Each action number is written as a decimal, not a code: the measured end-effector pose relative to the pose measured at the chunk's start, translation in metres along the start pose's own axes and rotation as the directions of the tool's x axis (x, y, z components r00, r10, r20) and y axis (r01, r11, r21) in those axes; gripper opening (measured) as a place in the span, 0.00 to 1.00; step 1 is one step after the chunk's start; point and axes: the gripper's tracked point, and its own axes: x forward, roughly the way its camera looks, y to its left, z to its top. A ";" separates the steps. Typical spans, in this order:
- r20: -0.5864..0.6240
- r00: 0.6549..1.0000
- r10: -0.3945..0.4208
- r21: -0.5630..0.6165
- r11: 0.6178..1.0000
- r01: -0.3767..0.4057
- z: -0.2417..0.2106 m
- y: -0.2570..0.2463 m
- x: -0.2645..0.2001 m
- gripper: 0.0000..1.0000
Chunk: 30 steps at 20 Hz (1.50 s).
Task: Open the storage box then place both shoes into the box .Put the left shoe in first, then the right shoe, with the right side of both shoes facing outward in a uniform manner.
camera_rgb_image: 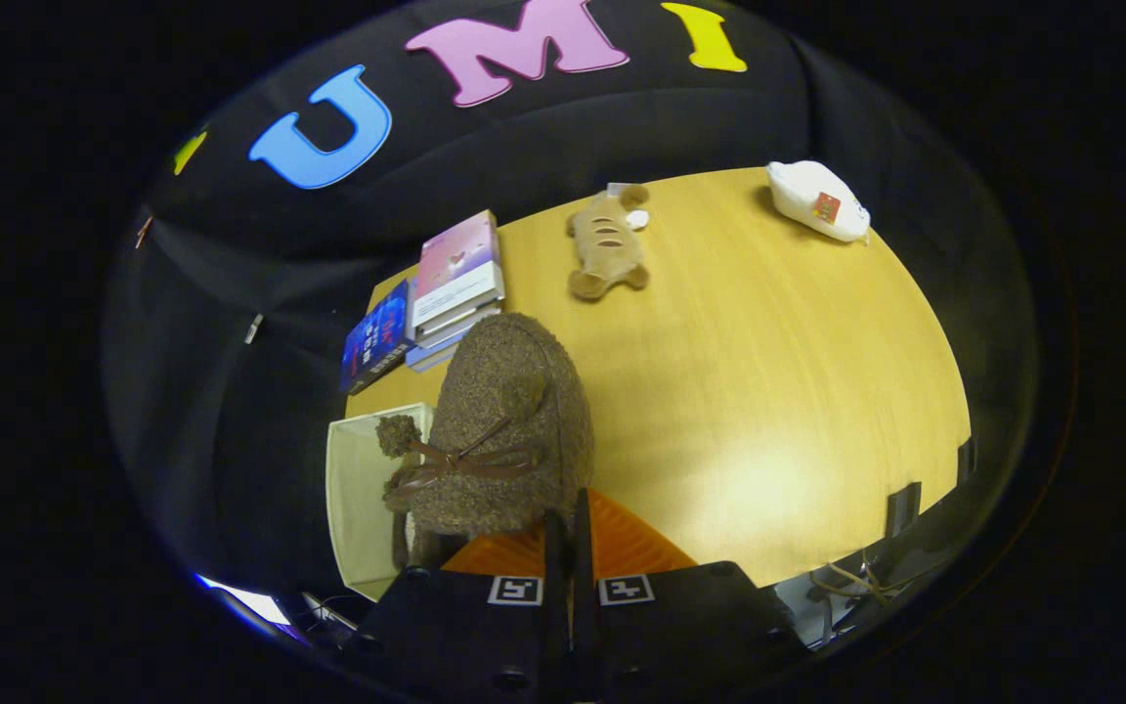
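Item: fuzzy brown shoe, slipper type, with a dark ribbon bow and pompoms on its upper; carried by the gripper, whose two fingers stand nearly pressed together with only a thin slit between them, seemingly pinching the shoe's rear edge, though the actual contact is hidden under the pile. Position: just ahead of the fingers and offset to their left, lifted clear of the wooden table. Long axis: running forward and away from the fingers, toe end farthest out, bow side facing the camera. Item: storage box, pale, lid off or open, interior wall visible; sits at the near left corner of the table, directly below and left of the held shoe, which overlaps its rim in this view. Governing relation: the box lies to the left of and beneath the gripper, so the coming move is judged a short leftward carry and descent, with the shoe's long axis to be squared to the box before release. Item: second brown shoe, lying well beyond the fingers at the far side of the table. Other: stack of books beyond the box; white packet at the far right corner.
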 end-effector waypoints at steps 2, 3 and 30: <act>-0.015 0.999 0.032 -0.020 0.999 -0.032 -0.007 0.036 0.004 0.06; -0.025 0.999 0.047 -0.026 0.999 -0.048 -0.012 0.053 0.007 0.06; -0.179 0.981 0.082 -0.109 0.989 -0.102 -0.084 0.152 0.050 0.74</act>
